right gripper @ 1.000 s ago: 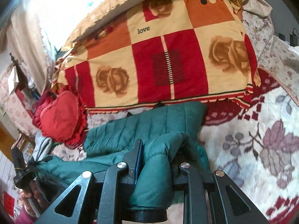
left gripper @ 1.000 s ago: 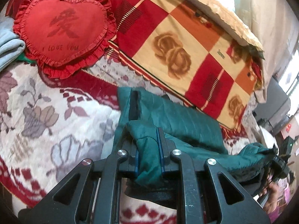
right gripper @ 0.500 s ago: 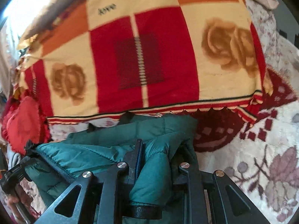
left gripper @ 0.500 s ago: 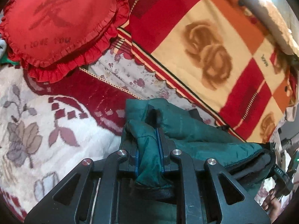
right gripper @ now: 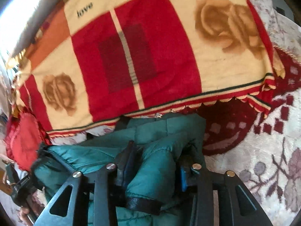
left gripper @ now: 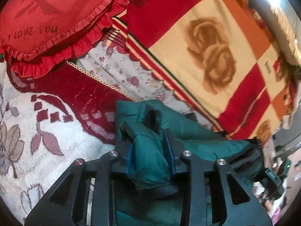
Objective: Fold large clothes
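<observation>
A dark green quilted jacket [left gripper: 199, 143] lies bunched on the flowered bed cover, near the edge of a checked blanket. My left gripper [left gripper: 149, 141] is shut on a thick fold of the jacket at its left end. My right gripper [right gripper: 156, 162] is shut on another fold of the jacket [right gripper: 169, 131] at its right end. The jacket stretches between the two grippers. In the right wrist view the left gripper shows at the far left [right gripper: 20, 186], and in the left wrist view the right gripper shows at the far right [left gripper: 272, 177].
A red, cream and orange checked blanket with rose prints [left gripper: 210, 43] [right gripper: 143, 56] lies just behind the jacket. A red heart-shaped frilled cushion [left gripper: 49, 18] [right gripper: 20, 143] sits at the left. The white and dark red flowered bed cover [left gripper: 37, 124] [right gripper: 263, 160] spreads below.
Both grippers have moved forward toward the checked blanket with the jacket in them. The blanket and cushion now fill more of each view. Both grips have stayed shut.
</observation>
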